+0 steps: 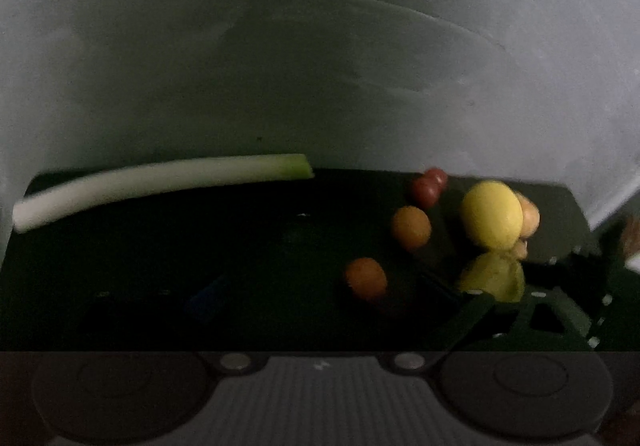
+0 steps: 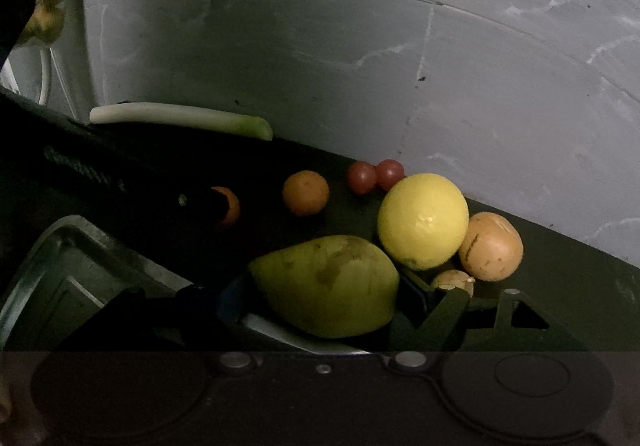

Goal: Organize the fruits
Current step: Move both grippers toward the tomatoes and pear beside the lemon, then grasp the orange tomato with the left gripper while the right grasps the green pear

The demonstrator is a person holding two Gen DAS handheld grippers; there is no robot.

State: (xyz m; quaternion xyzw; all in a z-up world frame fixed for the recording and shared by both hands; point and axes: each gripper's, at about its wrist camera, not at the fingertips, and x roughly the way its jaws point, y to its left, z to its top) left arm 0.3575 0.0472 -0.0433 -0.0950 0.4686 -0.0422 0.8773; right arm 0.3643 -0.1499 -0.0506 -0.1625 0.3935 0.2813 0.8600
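A green pear (image 2: pixel 328 286) sits between the fingers of my right gripper (image 2: pixel 320 306), which is shut on it, one pad on each side. From the left wrist the same pear (image 1: pixel 492 278) shows in those dark green fingers (image 1: pixel 532 310). A yellow lemon (image 2: pixel 422 221) lies just behind it. Two small oranges (image 2: pixel 306 191) (image 2: pixel 230 207) lie further left, and a finger of the left gripper (image 2: pixel 192 201) half hides the nearer one. My left gripper (image 1: pixel 316 298) is open, with that orange (image 1: pixel 366 278) between its dim fingers, untouched.
A leek (image 2: pixel 180 119) lies along the grey wall (image 2: pixel 360 45). Two cherry tomatoes (image 2: pixel 374 173) sit behind the lemon. A potato (image 2: pixel 490 246) and a small bulb (image 2: pixel 452 280) lie right of it. A metal tray (image 2: pixel 48 258) is at lower left on the dark tabletop (image 1: pixel 200 238).
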